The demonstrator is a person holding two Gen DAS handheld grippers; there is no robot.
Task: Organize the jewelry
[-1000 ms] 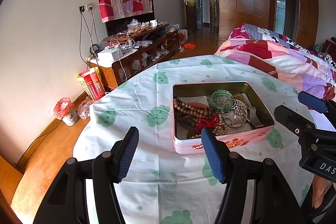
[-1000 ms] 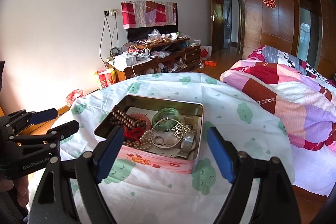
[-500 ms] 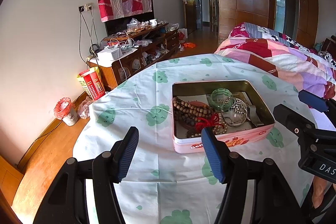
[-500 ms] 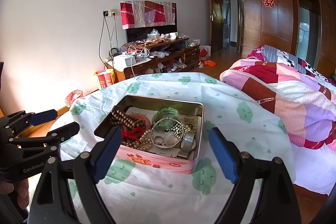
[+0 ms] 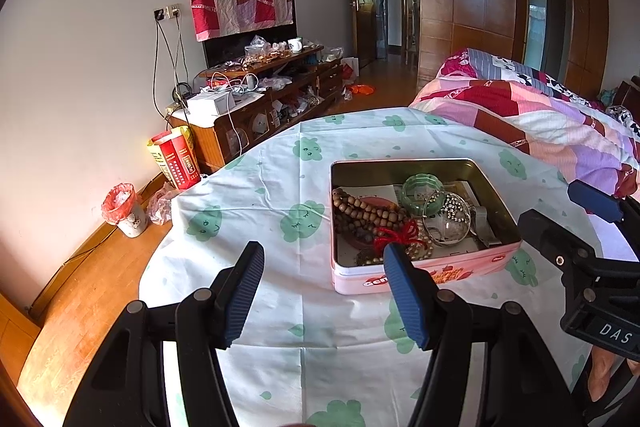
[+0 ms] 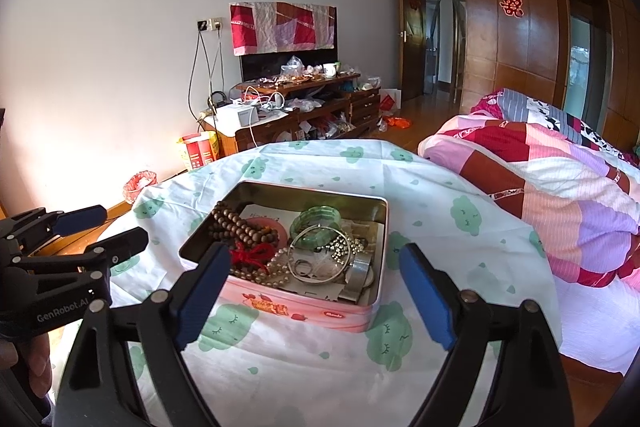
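Observation:
An open pink tin (image 5: 472,271) (image 6: 300,307) sits on the table and holds tangled jewelry. Inside lie brown wooden beads (image 5: 360,213) (image 6: 240,231), a green bangle (image 5: 422,187) (image 6: 316,221), a red knotted cord (image 5: 400,233) (image 6: 250,255) and a silver bangle (image 5: 446,219) (image 6: 320,255). My left gripper (image 5: 322,255) (image 6: 120,225) hovers open in front of the tin's left corner, holding nothing. My right gripper (image 6: 314,255) (image 5: 560,207) is open too, its blue pads framing the tin's near side from above without touching it.
The table (image 5: 280,187) wears a white cloth with green clouds. A bed with a patchwork quilt (image 6: 540,179) lies close on the right. A cluttered wooden TV cabinet (image 5: 260,95), a red box and a small bin (image 5: 124,207) stand along the far wall.
My right gripper's jaws have spread slightly wider. The left gripper, the tin and the jewelry have not moved.

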